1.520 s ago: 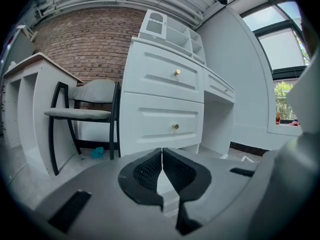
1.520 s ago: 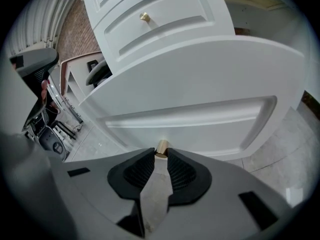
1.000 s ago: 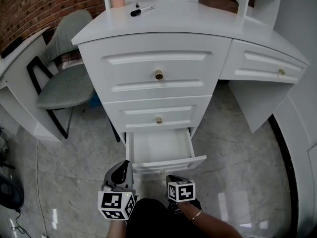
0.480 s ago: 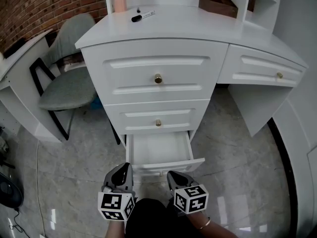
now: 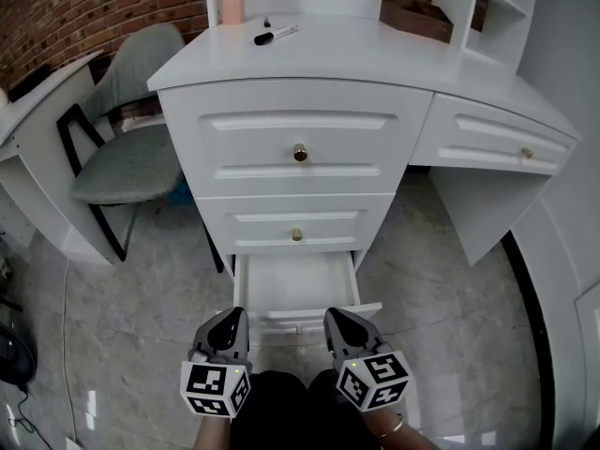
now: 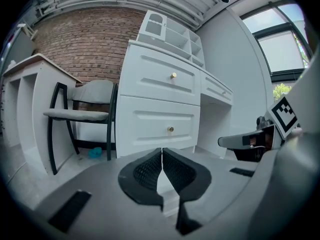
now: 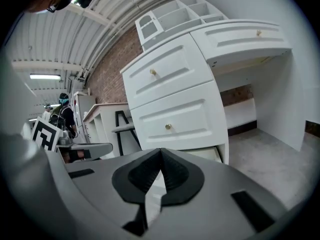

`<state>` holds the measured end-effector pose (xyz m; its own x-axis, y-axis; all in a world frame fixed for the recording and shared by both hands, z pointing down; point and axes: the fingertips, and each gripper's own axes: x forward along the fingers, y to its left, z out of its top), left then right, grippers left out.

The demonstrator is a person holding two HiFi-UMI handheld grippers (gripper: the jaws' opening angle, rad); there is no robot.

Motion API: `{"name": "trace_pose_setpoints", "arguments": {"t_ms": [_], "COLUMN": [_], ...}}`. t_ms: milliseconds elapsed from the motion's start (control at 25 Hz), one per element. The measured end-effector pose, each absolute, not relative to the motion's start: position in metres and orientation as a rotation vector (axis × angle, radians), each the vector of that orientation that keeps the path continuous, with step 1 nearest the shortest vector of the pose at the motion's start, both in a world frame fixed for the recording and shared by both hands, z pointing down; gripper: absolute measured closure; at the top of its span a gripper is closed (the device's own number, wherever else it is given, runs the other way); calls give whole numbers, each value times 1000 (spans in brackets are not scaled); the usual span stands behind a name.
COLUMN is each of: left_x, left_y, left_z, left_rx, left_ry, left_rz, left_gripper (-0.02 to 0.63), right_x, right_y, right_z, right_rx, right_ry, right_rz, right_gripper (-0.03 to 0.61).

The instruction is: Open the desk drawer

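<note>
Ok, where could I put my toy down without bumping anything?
The desk top is bare to the right of the marker and pink vase. The open bottom drawer looks bare inside. The floor right of it is free. It is crowded beside the chair.

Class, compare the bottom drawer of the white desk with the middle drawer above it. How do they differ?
The bottom drawer is pulled out; the middle drawer is shut. The bottom drawer shows its bare white inside; the middle drawer shows only its panelled front with a brass knob. Both are white and sit in the same stack.
</note>
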<state>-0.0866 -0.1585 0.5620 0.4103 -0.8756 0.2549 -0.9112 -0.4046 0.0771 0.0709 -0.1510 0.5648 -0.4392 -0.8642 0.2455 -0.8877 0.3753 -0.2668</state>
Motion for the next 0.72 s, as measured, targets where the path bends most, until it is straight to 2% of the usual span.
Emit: {"name": "trace_pose_setpoints", "arguments": {"t_ms": [720], "left_x": [-84], "left_y": [-157], "left_z": [561], "left_rx": [2472], "left_ry": [-1583], "left_rz": [268], "left_gripper": [603], "right_x": [79], "right_y": [-153], "right_z": [534], "right_rx": [1679], "right_ry": [-2556], "right_rz": [249], "right_gripper": [574]}}
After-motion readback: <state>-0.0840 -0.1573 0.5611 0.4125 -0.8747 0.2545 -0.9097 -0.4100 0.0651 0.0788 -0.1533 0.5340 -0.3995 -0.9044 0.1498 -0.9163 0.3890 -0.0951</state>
